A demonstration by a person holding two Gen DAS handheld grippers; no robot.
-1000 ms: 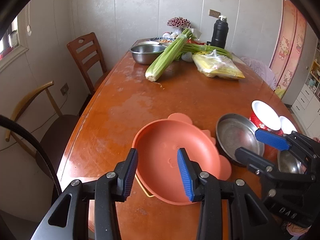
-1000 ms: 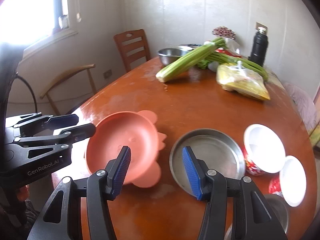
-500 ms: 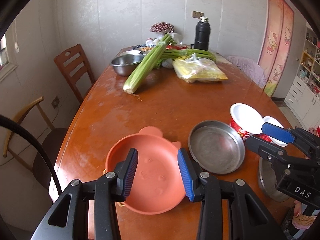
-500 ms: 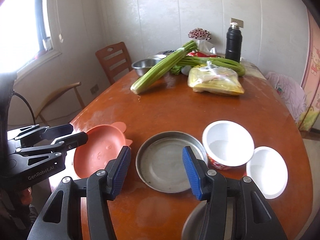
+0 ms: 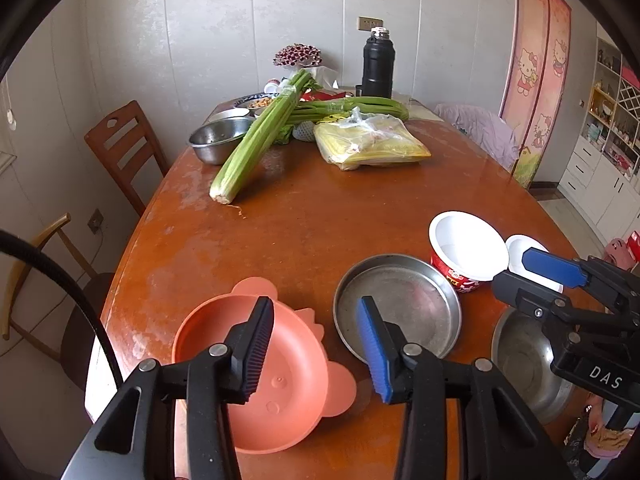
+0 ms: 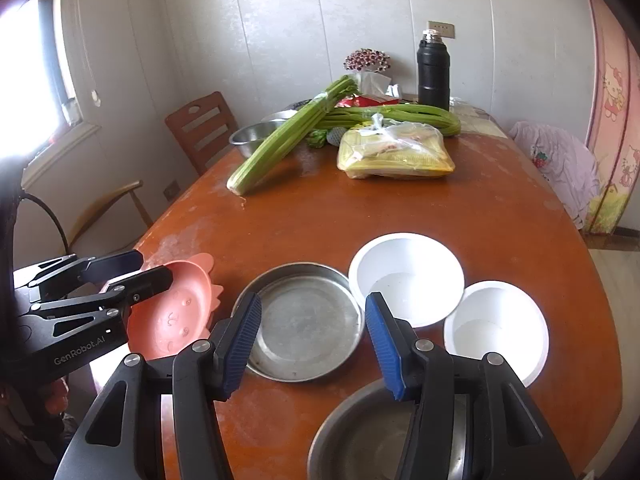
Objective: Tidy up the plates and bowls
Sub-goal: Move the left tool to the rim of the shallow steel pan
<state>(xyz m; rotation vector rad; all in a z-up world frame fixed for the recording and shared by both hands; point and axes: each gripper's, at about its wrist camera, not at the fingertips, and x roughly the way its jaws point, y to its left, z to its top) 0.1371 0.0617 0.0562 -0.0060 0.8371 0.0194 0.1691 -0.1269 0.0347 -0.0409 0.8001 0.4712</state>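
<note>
The left gripper (image 5: 316, 344) hangs above the near table edge with its jaws spread and nothing between them; they have just been opening a little further. Below it lies the pink plate (image 5: 280, 384), with moulded ears, empty. The right gripper (image 6: 314, 342) also stands spread and holds nothing, over the shallow steel pan (image 6: 304, 320), which is empty too.

Just right of the pan sits the large white bowl (image 6: 406, 276), red-printed on its outer wall in the left wrist view, and touching it on the right the small white bowl (image 6: 496, 328); both look empty. Under the right gripper's fingers, nearest the edge, is a steel bowl (image 6: 360, 440), empty as far as it shows.

All rest on the brown wooden table (image 5: 320, 224). At the far end lie celery bunches (image 5: 256, 148), a clear bag of yellow food (image 5: 368, 142), a steel colander bowl (image 5: 218, 138), a dish with some food (image 5: 256, 101) and a black flask (image 5: 378, 64).

Against a second ago, both cameras sit further back and higher: the pink plate, then filling the space under the left gripper, now shows small and whole, and the steel bowl has come into the right view.
</note>
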